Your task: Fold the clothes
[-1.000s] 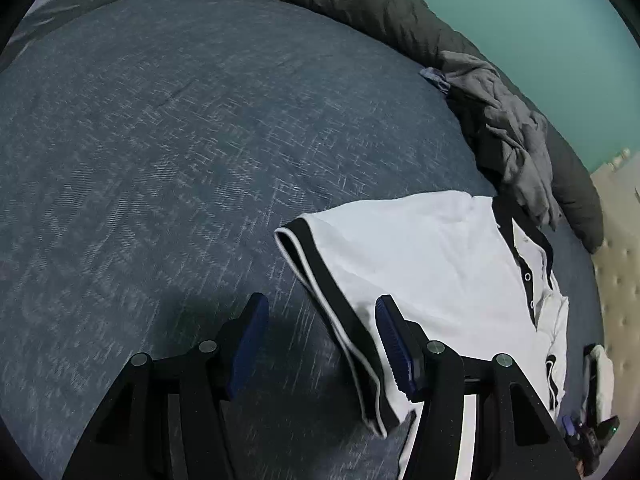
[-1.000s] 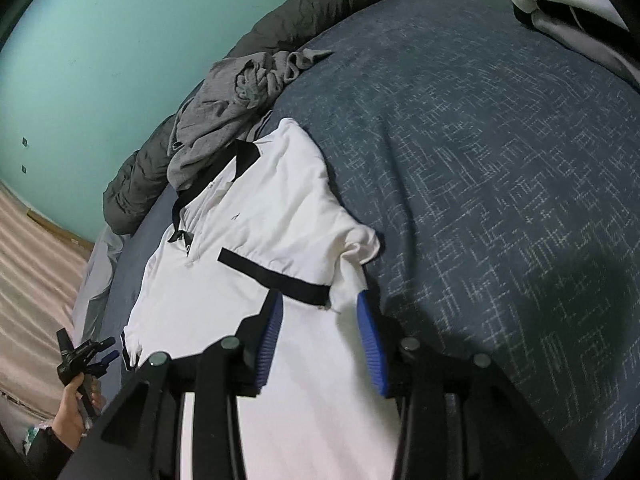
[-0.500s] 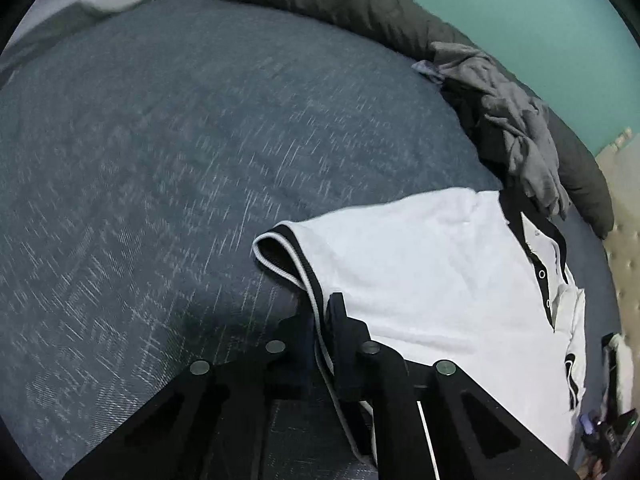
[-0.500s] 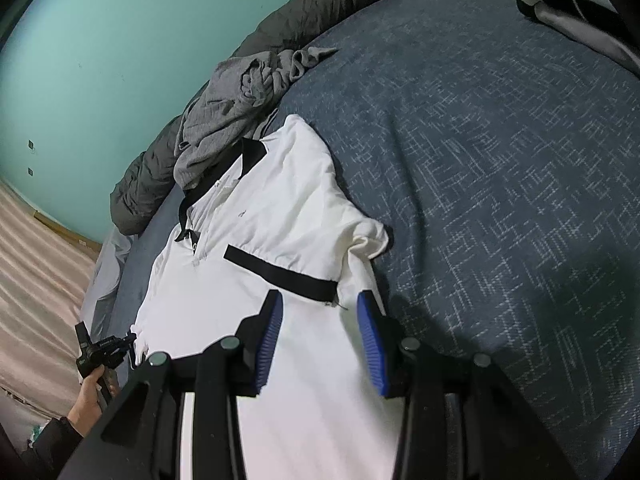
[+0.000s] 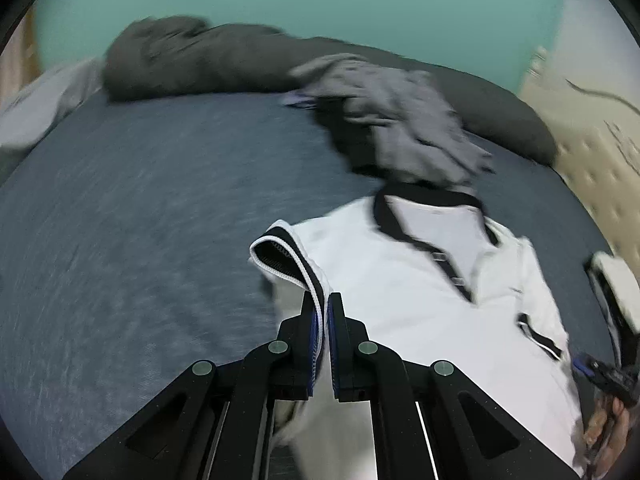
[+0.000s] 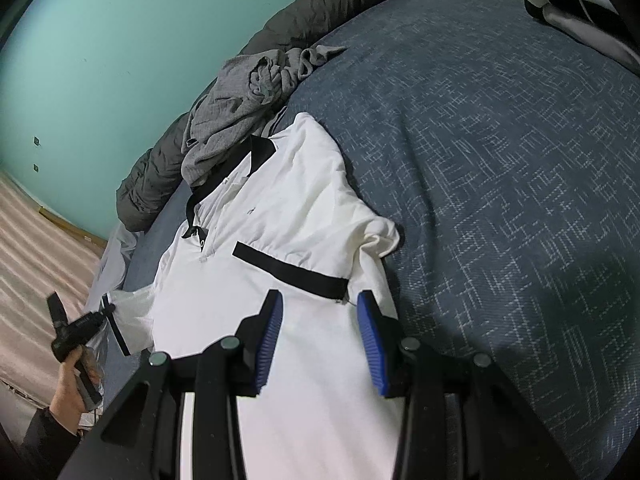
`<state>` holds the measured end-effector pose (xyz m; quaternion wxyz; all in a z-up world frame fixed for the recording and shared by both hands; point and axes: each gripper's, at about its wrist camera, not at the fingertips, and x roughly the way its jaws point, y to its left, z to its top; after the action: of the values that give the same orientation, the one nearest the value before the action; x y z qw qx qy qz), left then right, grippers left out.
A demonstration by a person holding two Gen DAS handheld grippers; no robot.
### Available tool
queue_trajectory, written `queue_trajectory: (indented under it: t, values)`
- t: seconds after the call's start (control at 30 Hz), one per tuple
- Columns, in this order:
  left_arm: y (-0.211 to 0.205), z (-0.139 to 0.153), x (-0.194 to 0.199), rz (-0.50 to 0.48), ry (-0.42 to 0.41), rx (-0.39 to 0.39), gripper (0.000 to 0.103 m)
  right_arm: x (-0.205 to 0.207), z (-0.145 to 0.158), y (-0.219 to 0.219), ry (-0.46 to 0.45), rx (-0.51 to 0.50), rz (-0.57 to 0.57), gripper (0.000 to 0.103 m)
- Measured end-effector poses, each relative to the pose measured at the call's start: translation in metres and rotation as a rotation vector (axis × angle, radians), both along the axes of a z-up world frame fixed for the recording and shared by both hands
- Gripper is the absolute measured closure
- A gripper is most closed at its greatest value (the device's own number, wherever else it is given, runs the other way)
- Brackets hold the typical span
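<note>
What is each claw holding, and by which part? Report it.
The left claw is shut on the black-and-white sleeve cuff of the white polo shirt. The right claw holds nothing; it stands open over the shirt.

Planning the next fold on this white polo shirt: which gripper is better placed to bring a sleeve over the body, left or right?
Left. The left gripper is shut on the sleeve cuff; the right gripper hangs open over the white polo shirt.

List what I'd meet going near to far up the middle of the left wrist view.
left gripper shut on the black-trimmed sleeve → white polo shirt → crumpled grey garment → dark rolled duvet → teal wall.
</note>
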<state>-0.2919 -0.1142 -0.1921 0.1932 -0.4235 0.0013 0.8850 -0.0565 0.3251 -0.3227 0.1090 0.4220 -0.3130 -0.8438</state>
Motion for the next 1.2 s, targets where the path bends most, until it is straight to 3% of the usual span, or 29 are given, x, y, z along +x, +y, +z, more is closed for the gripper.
queue_trajectory:
  t: [0.13,0.3,0.37,0.4,0.43,0.63,0.83,1.07,1.1,1.13,1.2]
  values:
    - [0.054,-0.012,0.011,-0.107,-0.031,-0.053,0.098,0.000,0.000,-0.002,0.000,-0.001,0.005,0.064]
    - [0.091,-0.042,0.030,-0.195,-0.088,-0.143,0.093,0.000,0.001,-0.003,0.002,-0.001,0.012,0.064]
    - [0.096,-0.045,0.038,-0.211,-0.095,-0.146,0.074,0.000,0.000,-0.003,0.001,-0.003,0.014,0.064]
    - [0.093,-0.044,0.040,-0.211,-0.094,-0.137,0.059,0.000,0.000,-0.003,0.000,-0.003,0.015,0.064]
    - [0.088,-0.041,0.043,-0.209,-0.096,-0.117,0.055,0.000,-0.001,-0.003,-0.001,-0.003,0.016,0.064]
    - [0.040,-0.033,0.052,-0.123,-0.092,-0.056,0.055,-0.001,-0.002,-0.005,-0.003,-0.001,0.020,0.064]
    - [-0.021,-0.061,0.061,-0.032,-0.138,-0.033,0.055,0.001,0.011,-0.017,0.016,0.017,0.044,0.064]
    - [-0.039,-0.089,0.073,-0.065,-0.149,-0.026,0.055,-0.005,0.033,-0.060,0.027,0.060,0.139,0.064]
    - [-0.039,-0.092,0.074,-0.072,-0.148,-0.022,0.061,-0.006,0.034,-0.066,0.023,0.065,0.152,0.064]
    - [-0.039,-0.095,0.075,-0.080,-0.147,-0.017,0.078,-0.008,0.035,-0.073,0.016,0.066,0.164,0.064]
    - [-0.039,-0.100,0.076,-0.095,-0.144,-0.002,0.091,-0.013,0.037,-0.087,0.005,0.066,0.188,0.064]
